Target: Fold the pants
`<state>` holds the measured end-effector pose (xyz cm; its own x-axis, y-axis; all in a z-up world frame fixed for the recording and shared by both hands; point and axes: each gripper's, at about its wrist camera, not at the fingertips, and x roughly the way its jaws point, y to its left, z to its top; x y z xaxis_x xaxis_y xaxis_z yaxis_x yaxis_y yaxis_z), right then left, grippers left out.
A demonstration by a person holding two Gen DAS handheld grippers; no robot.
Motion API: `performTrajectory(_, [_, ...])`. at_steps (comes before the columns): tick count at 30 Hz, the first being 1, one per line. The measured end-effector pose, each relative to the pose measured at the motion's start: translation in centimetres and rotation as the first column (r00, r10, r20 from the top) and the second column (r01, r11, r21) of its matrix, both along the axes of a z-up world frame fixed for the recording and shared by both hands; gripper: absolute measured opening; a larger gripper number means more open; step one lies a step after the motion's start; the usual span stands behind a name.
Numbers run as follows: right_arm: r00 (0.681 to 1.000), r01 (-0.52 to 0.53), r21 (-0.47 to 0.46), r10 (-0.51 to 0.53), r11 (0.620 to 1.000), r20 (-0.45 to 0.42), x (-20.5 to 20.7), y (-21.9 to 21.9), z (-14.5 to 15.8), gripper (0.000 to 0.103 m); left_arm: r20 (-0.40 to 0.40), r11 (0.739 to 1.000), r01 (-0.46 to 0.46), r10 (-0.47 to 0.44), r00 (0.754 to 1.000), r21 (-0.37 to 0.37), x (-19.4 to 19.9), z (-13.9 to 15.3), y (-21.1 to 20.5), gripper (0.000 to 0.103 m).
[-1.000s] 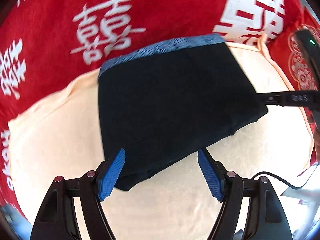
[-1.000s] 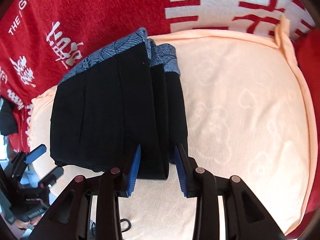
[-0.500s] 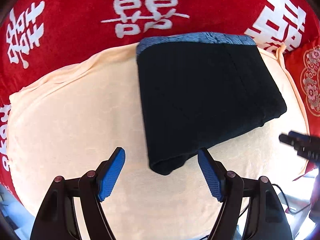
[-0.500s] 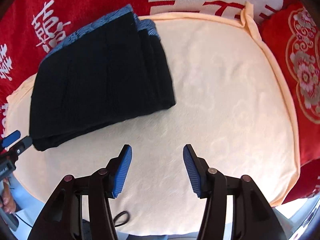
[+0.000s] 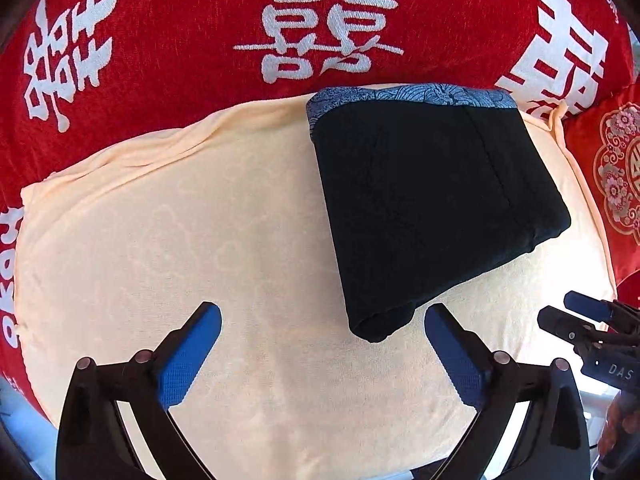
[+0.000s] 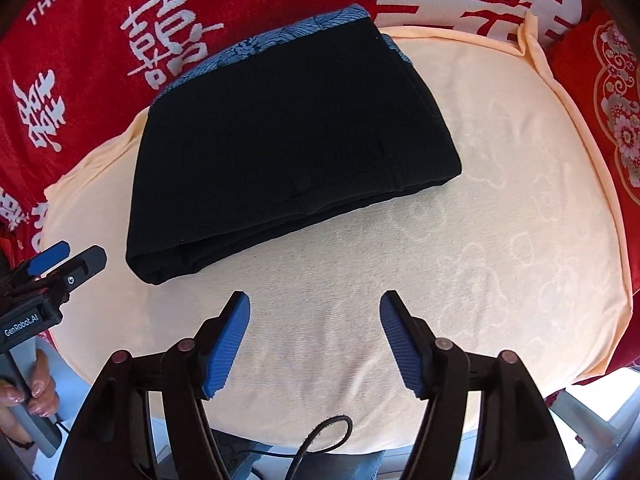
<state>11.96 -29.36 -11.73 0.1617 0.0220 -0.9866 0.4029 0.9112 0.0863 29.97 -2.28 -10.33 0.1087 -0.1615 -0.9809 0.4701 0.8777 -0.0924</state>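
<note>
The black pants (image 5: 432,204) lie folded into a compact stack with a blue patterned waistband at the far edge, on a peach cushion (image 5: 200,240). They also show in the right wrist view (image 6: 288,140). My left gripper (image 5: 320,332) is open and empty, just short of the stack's near corner. My right gripper (image 6: 314,320) is open and empty, over bare cushion (image 6: 480,240) in front of the stack. Each gripper shows at the edge of the other's view: the right one (image 5: 576,316) and the left one (image 6: 66,258).
A red blanket with white characters (image 5: 320,20) lies behind the cushion. A red embroidered pillow (image 6: 616,100) is at the right. A black cable (image 6: 320,436) hangs by the cushion's near edge.
Both grippers have pulled back from the folded pants. The right gripper opened wider and let go of the stack's edge. The pants lie still.
</note>
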Motion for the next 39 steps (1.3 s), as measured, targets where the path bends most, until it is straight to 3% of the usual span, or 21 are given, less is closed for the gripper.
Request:
performTrajectory(6, [0.999, 0.011, 0.016, -0.011, 1.000, 0.032, -0.9, 1.1, 0.3, 0.079, -0.033, 1.000, 0.002, -0.002, 0.999, 0.013, -0.4, -1.1, -0.1, 0.102])
performTrajectory(16, [0.995, -0.068, 0.039, 0.065, 0.997, 0.071, 2.0, 0.2, 1.1, 0.080, -0.034, 0.998, -0.037, 0.039, 0.999, 0.042, 0.0, -1.8, -1.5, 0.102])
performTrajectory(23, [0.989, -0.124, 0.034, 0.121, 0.992, 0.083, 4.1, -3.1, 2.4, 0.080, -0.027, 0.993, -0.106, 0.108, 0.994, 0.058, 1.5, -1.9, -3.5, 0.102])
performTrajectory(39, [0.997, -0.069, 0.075, 0.066, 0.995, 0.043, 6.5, -12.2, 0.7, 0.080, -0.029, 0.975, -0.179, 0.184, 0.983, 0.129, 3.7, -3.5, -7.9, 0.102])
